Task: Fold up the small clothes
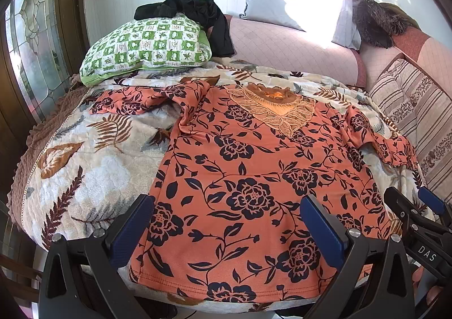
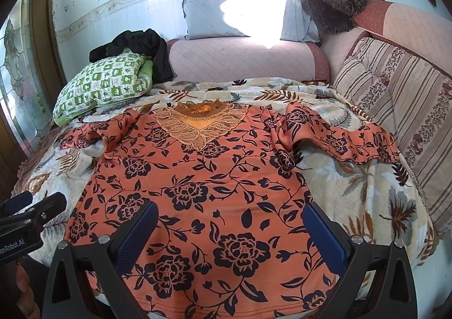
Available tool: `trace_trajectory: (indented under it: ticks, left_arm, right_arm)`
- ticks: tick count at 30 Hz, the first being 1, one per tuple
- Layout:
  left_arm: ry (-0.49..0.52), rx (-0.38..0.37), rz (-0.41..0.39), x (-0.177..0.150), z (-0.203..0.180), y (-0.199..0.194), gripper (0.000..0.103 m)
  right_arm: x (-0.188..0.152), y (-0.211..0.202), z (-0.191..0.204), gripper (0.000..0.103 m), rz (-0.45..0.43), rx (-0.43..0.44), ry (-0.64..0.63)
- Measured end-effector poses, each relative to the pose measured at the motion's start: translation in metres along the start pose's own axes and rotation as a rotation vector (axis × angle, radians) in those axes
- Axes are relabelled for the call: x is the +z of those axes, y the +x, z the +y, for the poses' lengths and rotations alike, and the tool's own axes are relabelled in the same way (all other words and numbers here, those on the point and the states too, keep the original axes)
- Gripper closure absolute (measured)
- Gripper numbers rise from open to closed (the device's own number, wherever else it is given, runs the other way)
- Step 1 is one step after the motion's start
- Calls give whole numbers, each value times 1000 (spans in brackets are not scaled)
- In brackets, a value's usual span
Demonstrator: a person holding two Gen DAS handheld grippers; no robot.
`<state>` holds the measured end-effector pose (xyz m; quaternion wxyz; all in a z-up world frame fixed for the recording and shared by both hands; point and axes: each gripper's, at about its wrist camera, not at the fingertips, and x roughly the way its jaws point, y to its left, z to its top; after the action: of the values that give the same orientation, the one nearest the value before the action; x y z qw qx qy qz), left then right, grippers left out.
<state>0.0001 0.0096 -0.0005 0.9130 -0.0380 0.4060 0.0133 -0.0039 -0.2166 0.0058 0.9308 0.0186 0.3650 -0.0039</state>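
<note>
Orange floral top (image 1: 254, 177) lies flat on the leaf-print blanket (image 1: 84, 166), neck away, hem nearest both grippers (long axis straight ahead). Left gripper (image 1: 228, 222) and right gripper (image 2: 230, 230) hover, jaws apart and empty, over the 2 hem corners, equally near.

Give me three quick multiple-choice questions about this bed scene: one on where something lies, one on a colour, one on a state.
1. Where is the crumpled black garment?
A. on the green-and-white checked pillow
B. on the striped cushion
C. on the floor

2. What is the ground colour of the dark-flowered blouse?
A. blue
B. orange
C. white

3. How is the blouse lying?
A. folded in half
B. rolled up
C. spread flat, front up

Answers: 1 A, it drapes over the pillow's top. 2 B, orange cloth shows between the flowers. 3 C, the lace collar faces up, with both sleeves out.
</note>
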Motion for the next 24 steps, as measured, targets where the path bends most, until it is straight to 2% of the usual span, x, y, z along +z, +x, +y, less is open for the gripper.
trace_trajectory:
  ticks: [17, 21, 24]
  left_arm:
    - [-12, -6, 8, -2, 2, 4, 0]
    - [-38, -12, 52, -6, 15, 23, 0]
    - [-35, 17, 86, -10, 26, 41, 0]
  right_arm:
    - [1, 5, -4, 0, 19, 15, 12]
    - [-1, 23, -34, 0, 100, 101, 122]
    - [0, 38, -86, 0, 130, 211, 321]
